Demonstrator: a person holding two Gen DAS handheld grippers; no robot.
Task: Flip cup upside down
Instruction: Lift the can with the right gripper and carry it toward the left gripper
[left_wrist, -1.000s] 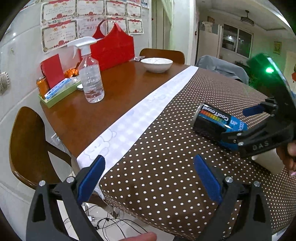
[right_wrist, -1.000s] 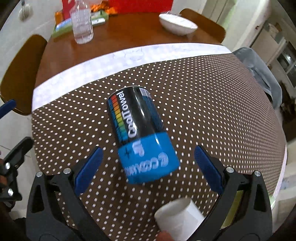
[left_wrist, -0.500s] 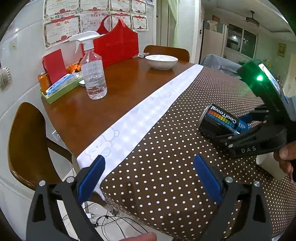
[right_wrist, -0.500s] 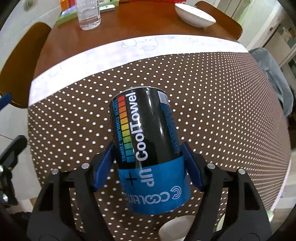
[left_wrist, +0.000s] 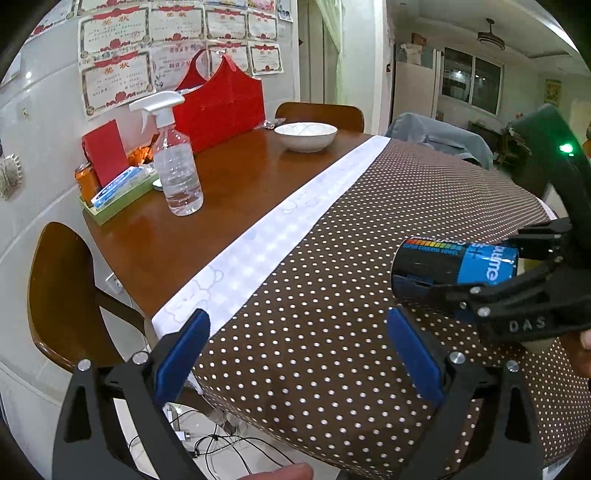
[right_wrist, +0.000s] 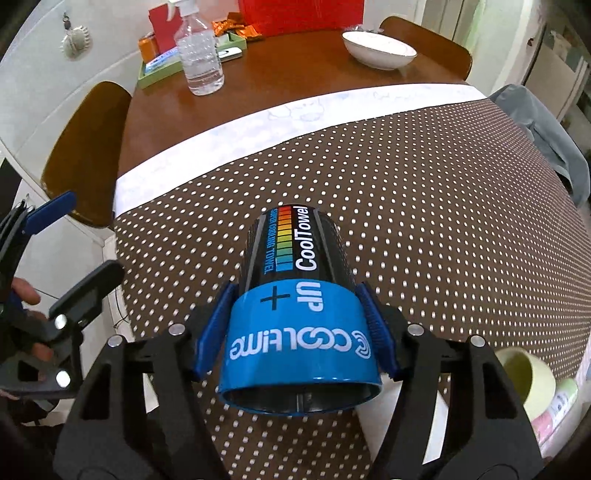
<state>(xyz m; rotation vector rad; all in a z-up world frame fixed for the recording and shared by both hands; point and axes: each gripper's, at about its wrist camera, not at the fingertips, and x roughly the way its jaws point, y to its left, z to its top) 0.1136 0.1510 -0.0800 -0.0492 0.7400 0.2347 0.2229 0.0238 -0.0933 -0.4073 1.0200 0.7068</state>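
The cup (right_wrist: 299, 306) reads "CoolTowel", "SUPER COOLING TOWEL", "UP", "+" and "COOLTIME", the lower lines inverted. The right gripper (left_wrist: 458, 284) body is marked "DAS". Wall certificates (left_wrist: 114, 79) bear characters too small to read.

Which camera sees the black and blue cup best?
The right wrist view. The cup fills the middle there, gripped between the right tool's blue pads, with its label and open end facing the camera. The left wrist view shows the cup only from the side, near the frame's right edge, partly covered by that tool.

Spray bottle (left_wrist: 177, 168), white bowl (left_wrist: 306, 136)
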